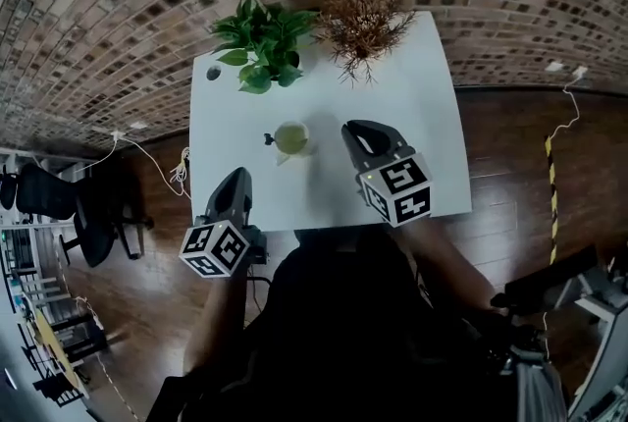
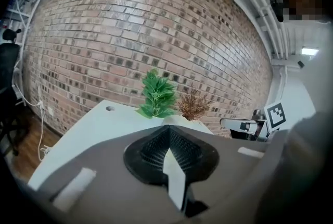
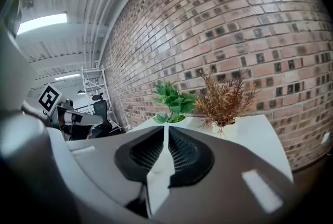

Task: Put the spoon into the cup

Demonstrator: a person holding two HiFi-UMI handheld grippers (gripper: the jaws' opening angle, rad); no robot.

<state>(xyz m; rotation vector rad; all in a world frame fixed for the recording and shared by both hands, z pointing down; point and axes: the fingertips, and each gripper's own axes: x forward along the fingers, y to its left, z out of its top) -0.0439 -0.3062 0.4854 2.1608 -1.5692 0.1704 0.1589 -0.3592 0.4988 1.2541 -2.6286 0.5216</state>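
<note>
Light was even and fairly bright. The white table [image 1: 412, 116] glared, with faint shadows. A ceiling lamp [image 3: 41, 22] shone in the right gripper view. Fisheye bent the brick wall [image 1: 118, 8] and blackened corners. The left gripper [image 2: 167, 132] and right gripper [image 3: 166, 129] looked soft near their lenses.

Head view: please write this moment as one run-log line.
left gripper shut, empty | right gripper shut, empty | cup on table, untouched
</note>
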